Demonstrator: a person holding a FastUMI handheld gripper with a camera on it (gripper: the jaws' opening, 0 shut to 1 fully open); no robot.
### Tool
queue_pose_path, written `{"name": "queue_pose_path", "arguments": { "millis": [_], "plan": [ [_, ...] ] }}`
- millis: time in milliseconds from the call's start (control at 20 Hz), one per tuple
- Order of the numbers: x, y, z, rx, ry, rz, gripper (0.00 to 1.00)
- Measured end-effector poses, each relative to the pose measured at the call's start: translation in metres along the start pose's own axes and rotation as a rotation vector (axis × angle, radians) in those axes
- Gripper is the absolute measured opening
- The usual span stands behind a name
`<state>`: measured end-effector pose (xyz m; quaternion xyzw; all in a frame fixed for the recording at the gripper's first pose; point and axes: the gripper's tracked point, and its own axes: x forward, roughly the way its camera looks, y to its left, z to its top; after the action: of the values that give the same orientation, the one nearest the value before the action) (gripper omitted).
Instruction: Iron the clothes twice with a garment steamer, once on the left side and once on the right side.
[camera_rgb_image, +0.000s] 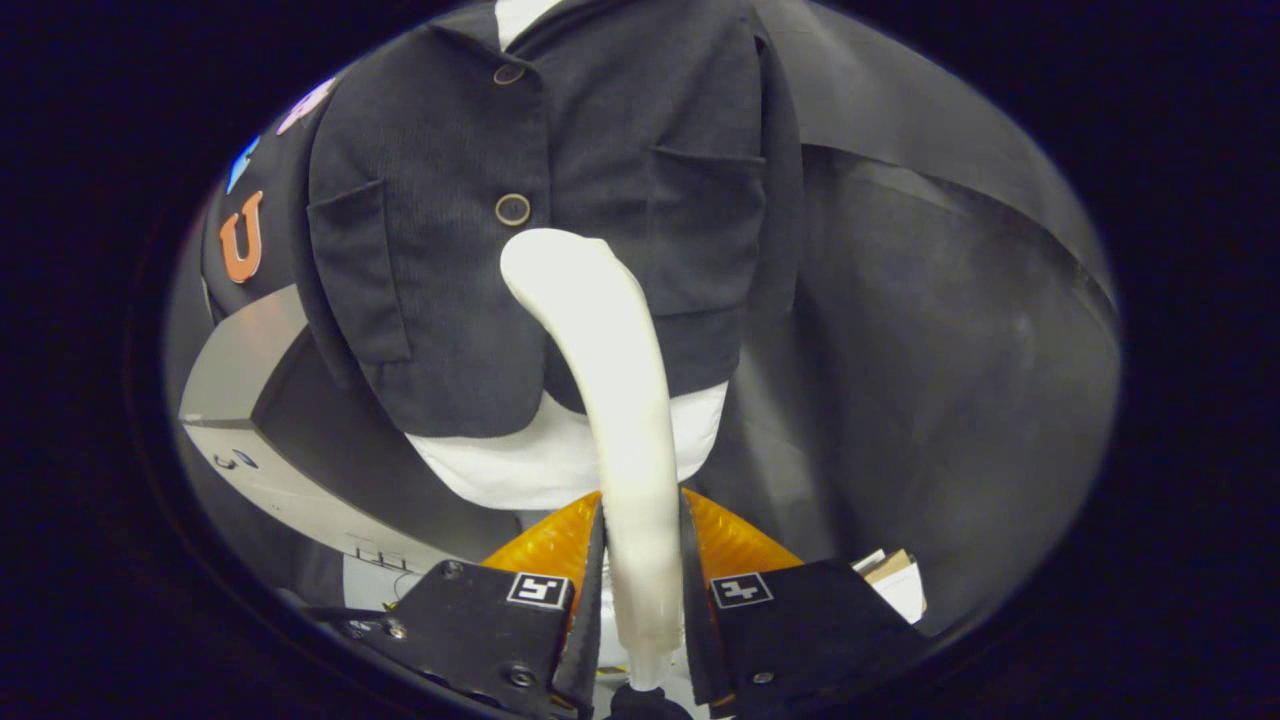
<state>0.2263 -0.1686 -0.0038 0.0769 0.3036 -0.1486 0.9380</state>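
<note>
A dark corduroy jacket (600, 180) with two buttons and two chest pockets hangs on a white mannequin torso (540, 465) straight ahead of me. My gripper (642, 560) is shut on the handle of a white garment steamer (610, 370), both fingers pressing its sides. The steamer curves up and forward, and its head lies against the jacket's front near the centre, just right of the lower button (513, 209) and level with the pocket on the right side (705, 225).
Black cloth (930, 330) drapes the booth wall behind and to the right of the mannequin. A grey and white box-like unit (250, 440) stands low at the left. A small cardboard and paper item (893, 578) lies beside the right finger.
</note>
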Motion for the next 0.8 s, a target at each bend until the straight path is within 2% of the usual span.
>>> {"name": "queue_pose_path", "arguments": {
  "millis": [400, 800],
  "plan": [
    [0.012, -0.005, -0.023, 0.014, 0.058, 0.001, 0.38],
    [0.008, -0.005, -0.032, 0.016, 0.046, 0.019, 0.38]
  ]
}}
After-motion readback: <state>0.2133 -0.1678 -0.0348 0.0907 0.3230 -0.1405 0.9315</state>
